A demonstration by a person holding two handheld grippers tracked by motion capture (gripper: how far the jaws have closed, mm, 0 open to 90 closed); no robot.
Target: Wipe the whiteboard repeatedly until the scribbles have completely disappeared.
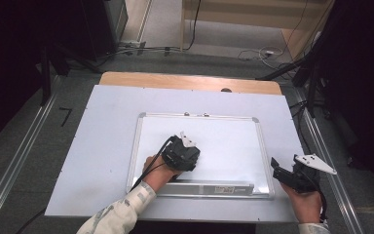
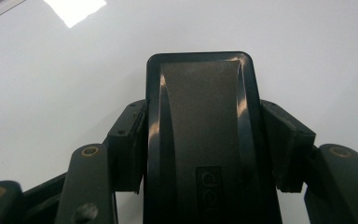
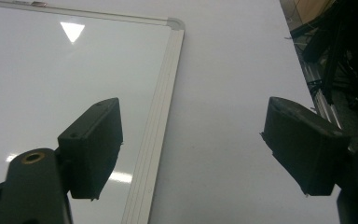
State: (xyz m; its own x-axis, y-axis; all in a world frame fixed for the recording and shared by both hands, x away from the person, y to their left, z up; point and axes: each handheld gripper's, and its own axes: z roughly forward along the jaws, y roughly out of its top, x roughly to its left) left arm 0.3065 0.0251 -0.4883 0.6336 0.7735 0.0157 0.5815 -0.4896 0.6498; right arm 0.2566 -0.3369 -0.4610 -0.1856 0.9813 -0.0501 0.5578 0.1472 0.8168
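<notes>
Over the whiteboard [image 1: 224, 141], down near its lower left, the left gripper [image 1: 182, 152] sits low above the white surface, and from the high view its jaws are buried under its own black body. The left gripper view settles it: both jaws are clamped on a black eraser [image 2: 200, 140], one pad against each long side. The eraser's near end is cut off at the bottom edge, and its raised lettering is only partly readable. Whether its underside touches the board, I cannot tell.

Off to the right, the right gripper [image 1: 292, 174] hangs beside the board's right frame [image 3: 161, 112], just off its edge and over the pale table sheet [image 1: 102, 146]. Its jaws are spread wide with nothing between them, the frame running up past the left pad in the right gripper view.

Along the board's near edge lies the metal tray [image 1: 209, 187]. Beyond the table, cables [image 1: 263, 52] trail across the floor and dark stands flank both sides.
</notes>
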